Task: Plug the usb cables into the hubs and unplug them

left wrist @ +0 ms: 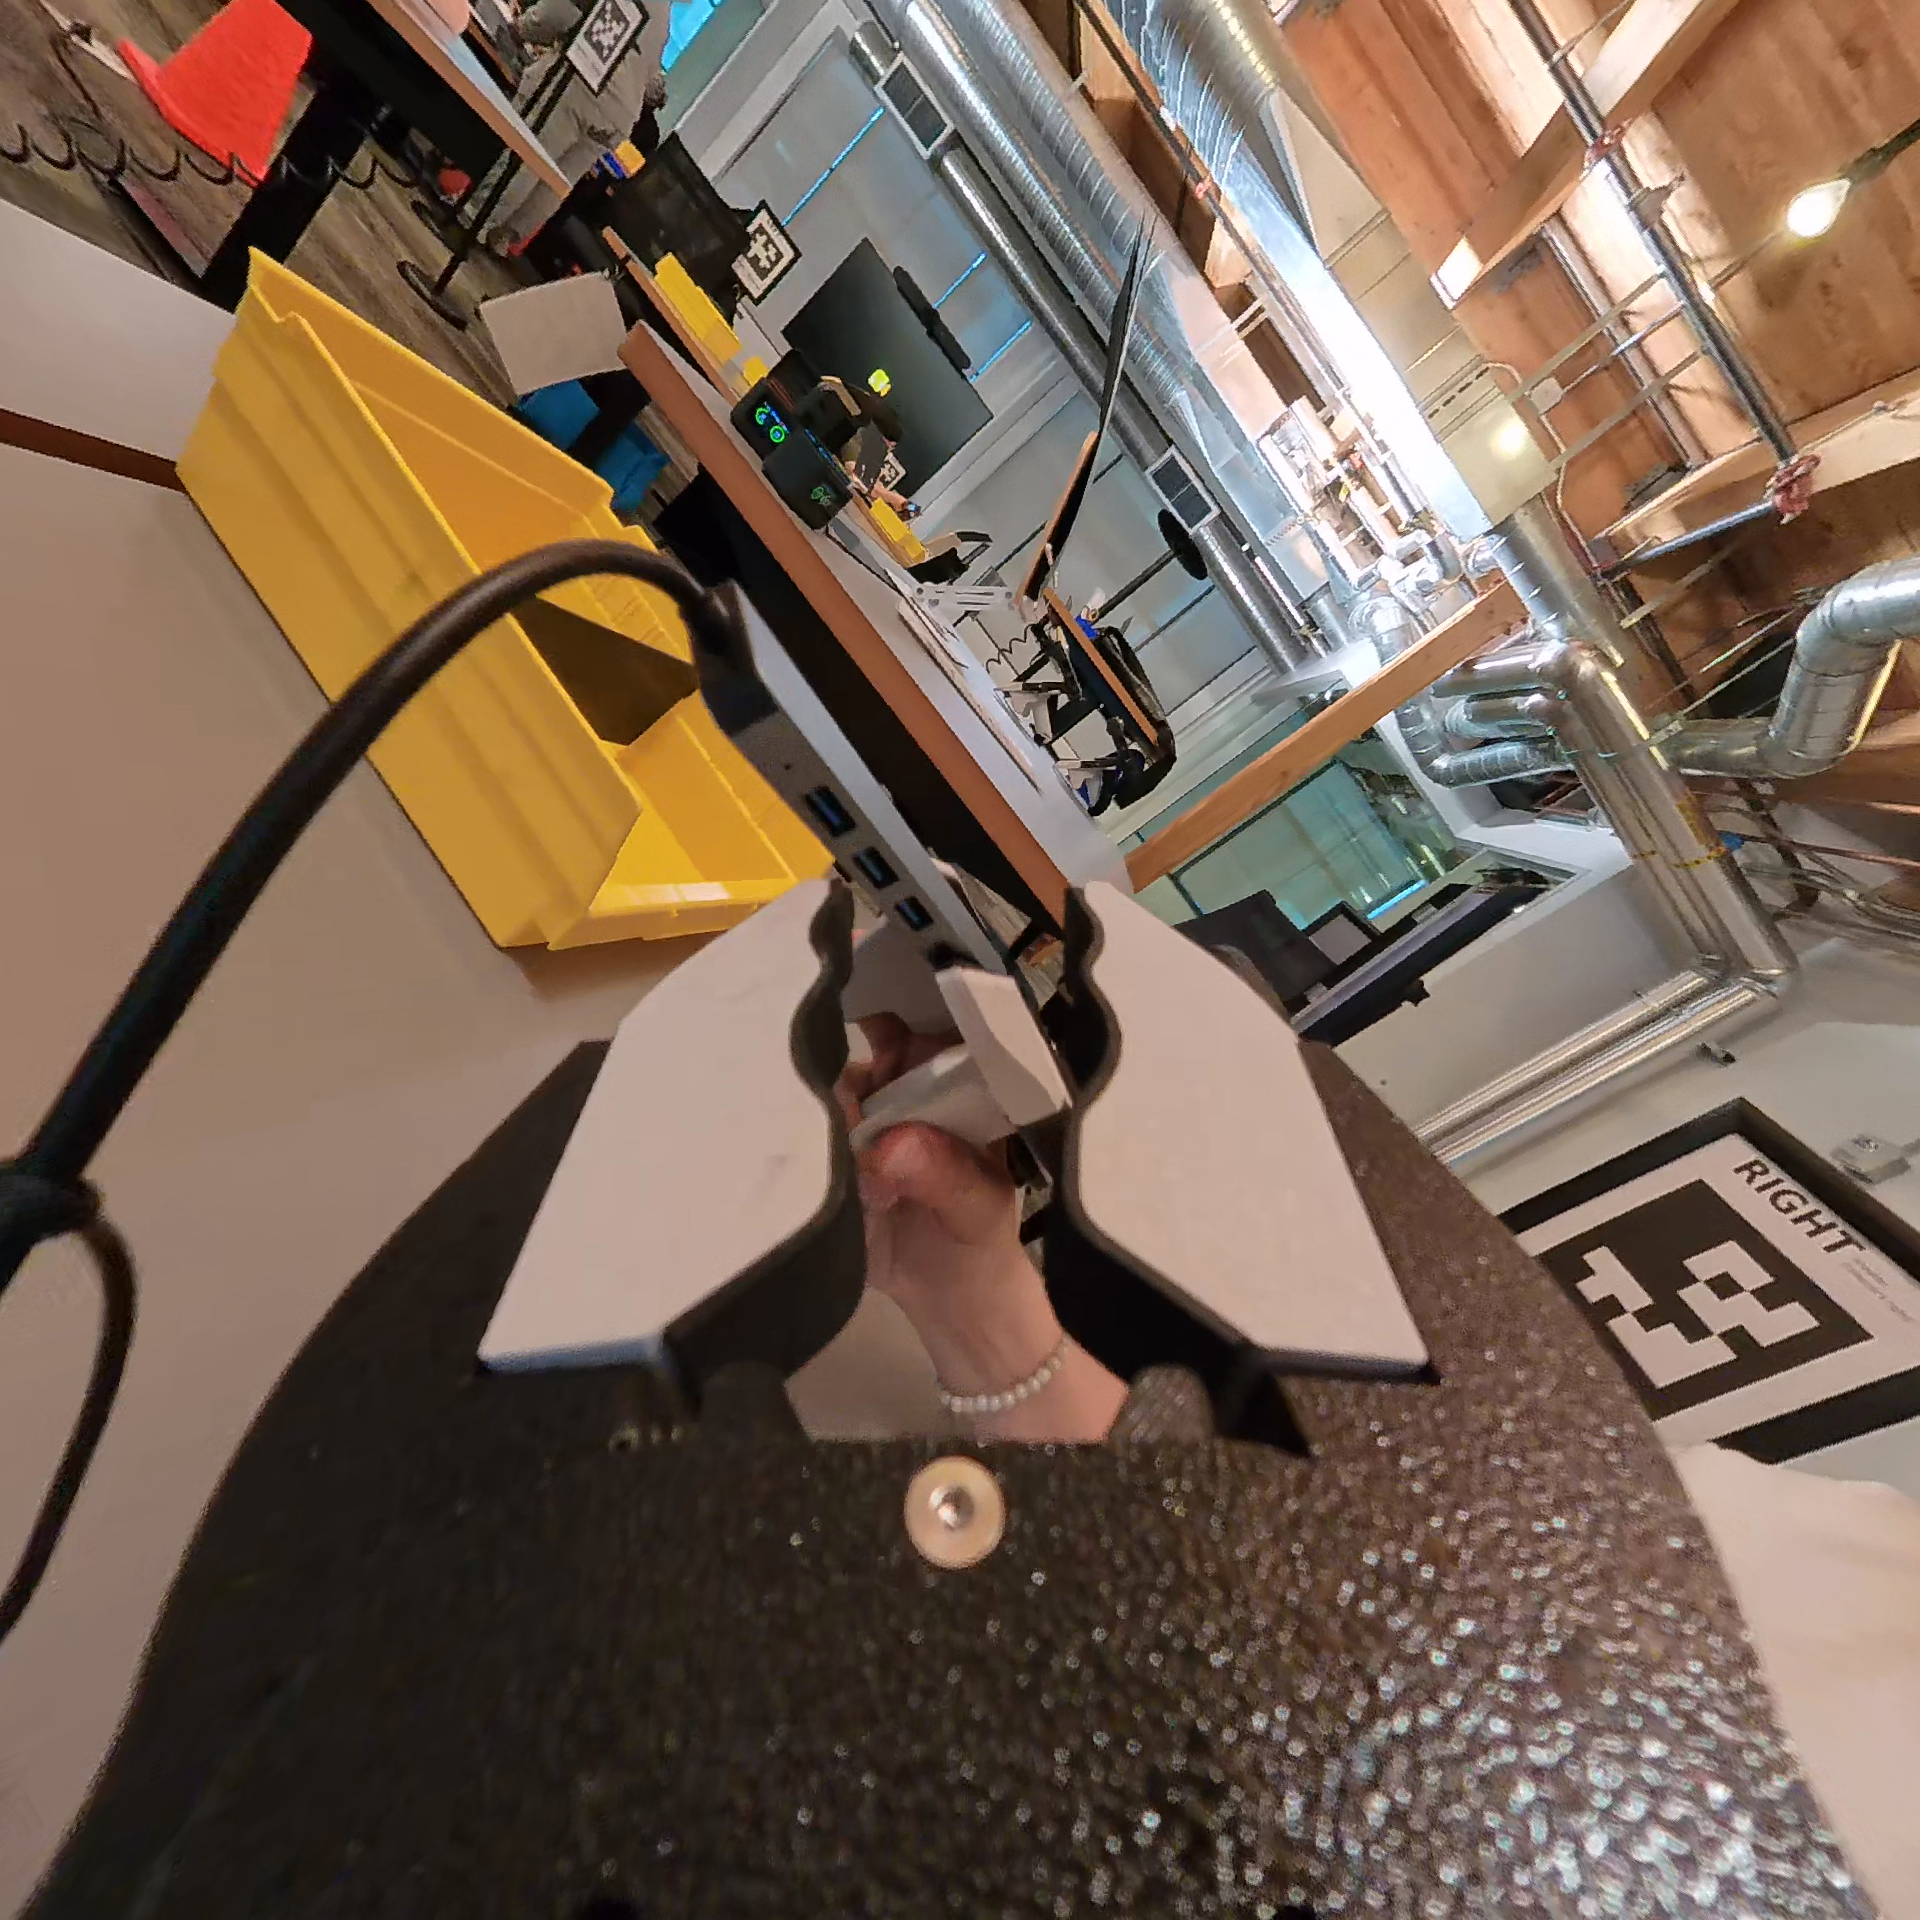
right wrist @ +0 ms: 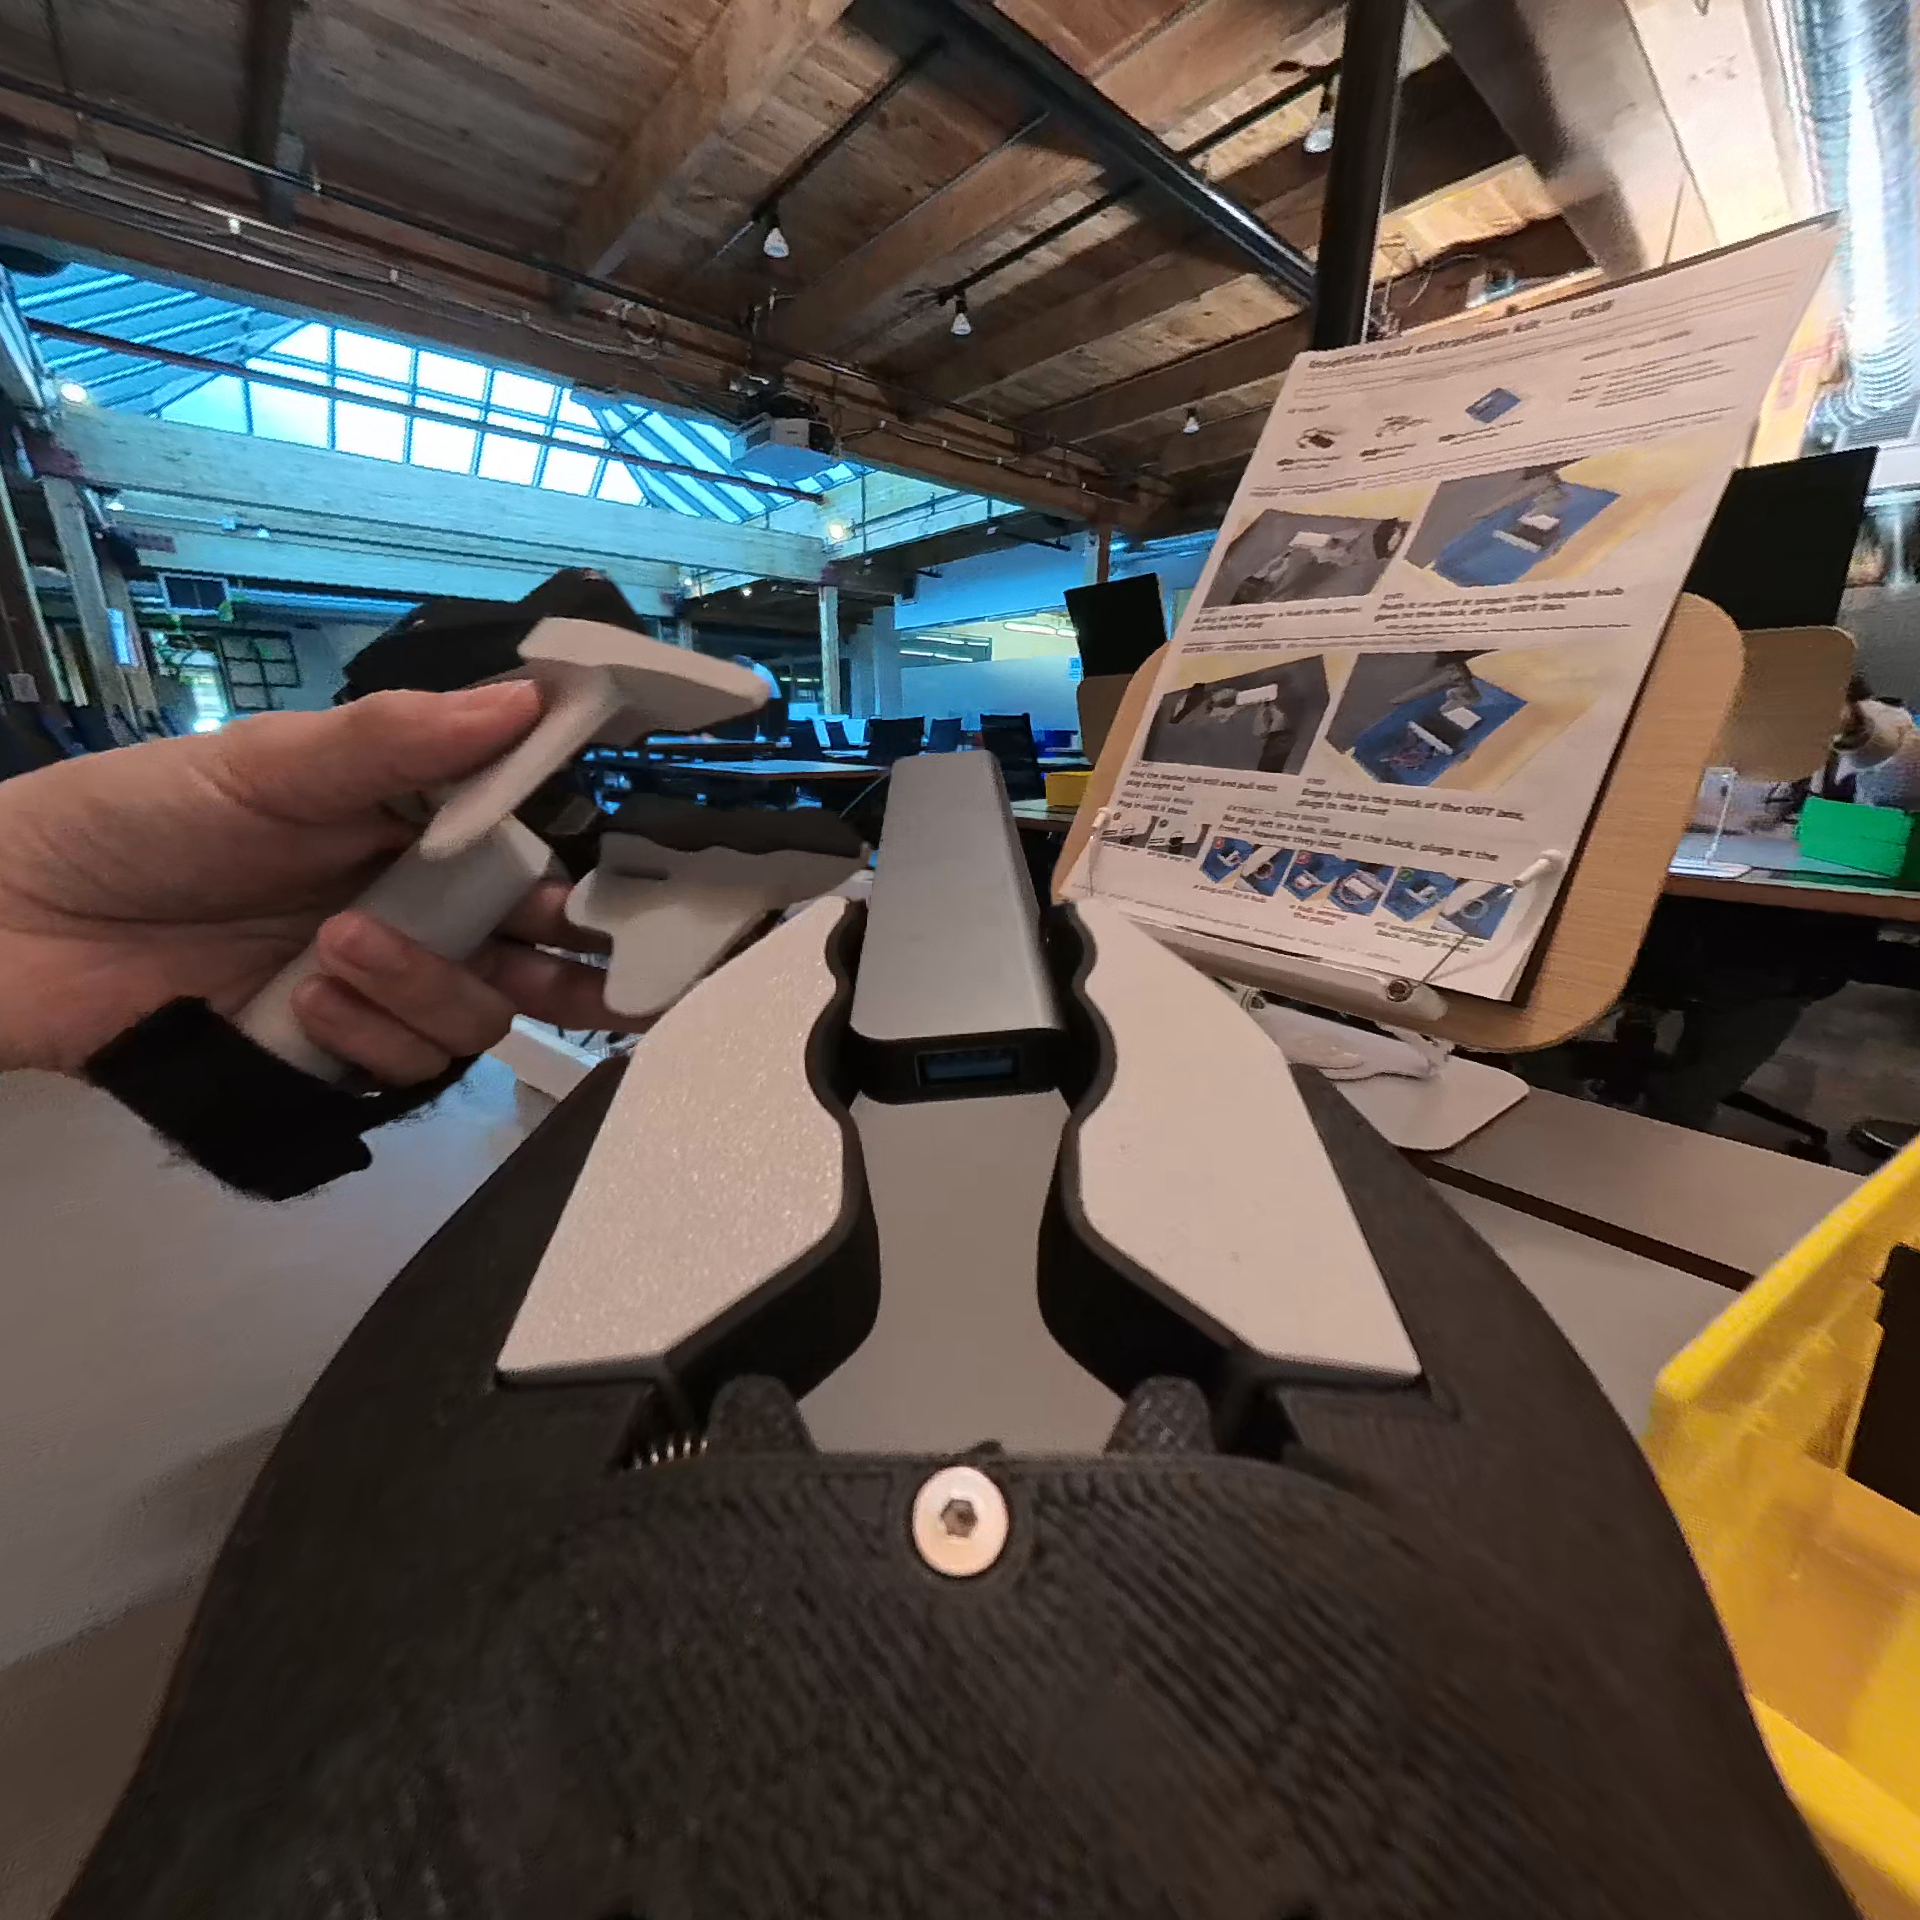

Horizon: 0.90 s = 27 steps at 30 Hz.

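Note:
A grey USB hub [right wrist: 940, 831] is clamped between the fingers of my right gripper [right wrist: 956, 925], with one end port facing the camera. In the left wrist view the hub [left wrist: 800, 748] shows a row of blue ports on its side, and a black cable [left wrist: 260, 831] runs from its far end and loops off to the left. My left gripper [left wrist: 961, 914] is open and empty, its tips on either side of the hub's near end without touching it. The right gripper's white fingers [left wrist: 997, 1029] show between its jaws. The left gripper [right wrist: 769, 779], held by a hand, shows left of the hub.
A yellow bin [left wrist: 416, 623] stands on the beige table [left wrist: 260, 1091] behind the hub; it is at the lower right in the right wrist view [right wrist: 1818, 1455]. An instruction sheet on a wooden stand [right wrist: 1455, 675] stands to the right. A black-and-white marker card [left wrist: 1714, 1299] lies nearby. There is about 5 cm between the tips of the two grippers.

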Each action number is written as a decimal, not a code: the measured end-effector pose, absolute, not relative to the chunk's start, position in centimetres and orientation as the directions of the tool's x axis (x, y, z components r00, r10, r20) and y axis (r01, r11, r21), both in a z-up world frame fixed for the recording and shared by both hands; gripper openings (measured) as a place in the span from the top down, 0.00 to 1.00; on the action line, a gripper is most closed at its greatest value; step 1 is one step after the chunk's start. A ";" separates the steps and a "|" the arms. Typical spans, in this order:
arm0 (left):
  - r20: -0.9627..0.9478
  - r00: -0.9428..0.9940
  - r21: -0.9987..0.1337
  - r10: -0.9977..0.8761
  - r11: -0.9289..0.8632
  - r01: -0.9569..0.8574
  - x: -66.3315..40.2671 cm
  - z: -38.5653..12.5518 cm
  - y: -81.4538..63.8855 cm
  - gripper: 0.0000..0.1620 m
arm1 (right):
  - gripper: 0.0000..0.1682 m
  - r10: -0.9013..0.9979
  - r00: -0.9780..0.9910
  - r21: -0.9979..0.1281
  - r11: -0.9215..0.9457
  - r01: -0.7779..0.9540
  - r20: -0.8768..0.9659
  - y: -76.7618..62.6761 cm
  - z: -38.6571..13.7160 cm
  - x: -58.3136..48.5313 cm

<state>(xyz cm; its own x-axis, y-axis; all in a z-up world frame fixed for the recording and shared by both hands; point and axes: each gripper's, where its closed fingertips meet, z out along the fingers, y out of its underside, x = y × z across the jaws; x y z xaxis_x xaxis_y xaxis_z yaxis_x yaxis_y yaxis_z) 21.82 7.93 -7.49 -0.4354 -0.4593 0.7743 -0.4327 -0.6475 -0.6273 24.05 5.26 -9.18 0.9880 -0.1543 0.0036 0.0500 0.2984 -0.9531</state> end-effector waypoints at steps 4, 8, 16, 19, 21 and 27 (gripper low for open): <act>0.779 -0.410 -0.627 -0.475 -0.622 -0.470 22.3 -8.4 7.7 0.77 | 0.79 -0.124 0.992 -0.951 0.309 0.030 -0.009 5.4 -9.1 23.7; 0.807 -0.415 -0.588 -0.421 -0.639 -0.496 22.9 -8.5 7.4 0.91 | 0.79 -0.100 0.994 -0.959 0.276 0.069 0.043 6.4 -9.4 22.1; 0.814 -0.343 -0.580 -0.470 -0.608 -0.542 23.1 -9.0 7.4 0.94 | 0.78 -0.118 0.992 -0.967 0.243 0.083 0.055 7.1 -10.8 22.3; 0.815 -0.337 -0.577 -0.471 -0.608 -0.545 23.1 -9.1 7.1 0.94 | 0.79 -0.127 0.988 -0.972 0.209 0.111 0.085 7.5 -11.0 22.1; 0.815 -0.338 -0.577 -0.471 -0.606 -0.548 23.1 -8.9 7.2 0.94 | 0.79 -0.137 0.986 -0.975 0.184 0.122 0.097 7.6 -11.1 22.1; 0.807 -0.326 -0.586 -0.492 -0.602 -0.543 23.4 -8.9 7.2 0.94 | 0.79 -0.170 0.976 -0.979 0.133 0.157 0.134 7.7 -11.5 22.4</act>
<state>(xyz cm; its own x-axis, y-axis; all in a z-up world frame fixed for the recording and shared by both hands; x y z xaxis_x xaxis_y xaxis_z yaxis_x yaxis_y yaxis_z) 23.37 7.22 -8.89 -0.3256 -0.4923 0.8073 -0.5429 -0.6017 -0.5858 22.43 7.70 -11.53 0.9763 -0.1701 0.1338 0.1572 0.1327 -0.9786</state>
